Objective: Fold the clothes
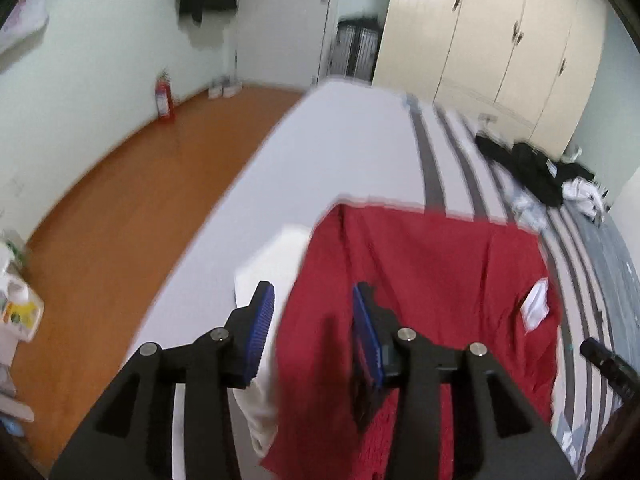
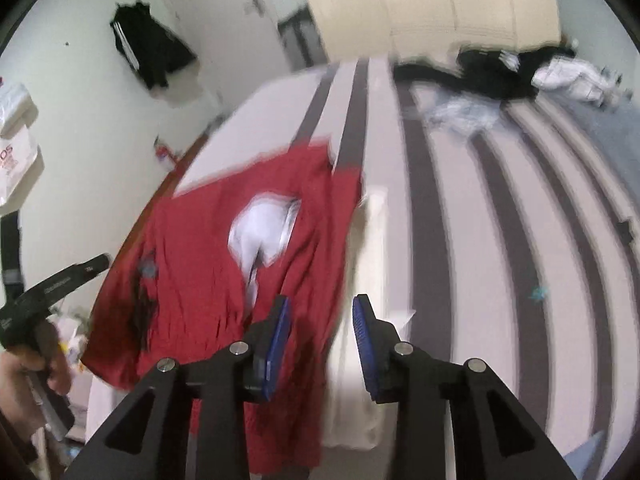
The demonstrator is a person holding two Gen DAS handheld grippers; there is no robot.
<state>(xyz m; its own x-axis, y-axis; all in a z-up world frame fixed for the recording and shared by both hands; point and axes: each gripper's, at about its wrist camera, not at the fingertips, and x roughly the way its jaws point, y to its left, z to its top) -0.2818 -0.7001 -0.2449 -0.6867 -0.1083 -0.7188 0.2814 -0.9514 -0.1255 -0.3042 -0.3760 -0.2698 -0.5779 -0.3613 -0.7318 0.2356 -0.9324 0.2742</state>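
A red garment point(image 1: 432, 280) lies spread on the striped bed point(image 1: 360, 148), partly over a folded white cloth point(image 1: 276, 264). It has a white label point(image 1: 535, 306). My left gripper point(image 1: 312, 316) is open just above the garment's near left edge. In the right wrist view the red garment point(image 2: 200, 248) shows a white patch point(image 2: 260, 232) and overlaps the white cloth point(image 2: 360, 320). My right gripper point(image 2: 320, 332) is open above the garment's near right edge. The left gripper's body point(image 2: 48, 288) shows at the left, held by a hand. Both views are blurred.
A pile of black and white clothes point(image 1: 540, 176) lies at the bed's far right, also in the right wrist view point(image 2: 520, 68). A wooden floor point(image 1: 120, 200) and a red fire extinguisher point(image 1: 165, 98) are left of the bed. Wardrobe doors point(image 1: 500, 40) stand behind.
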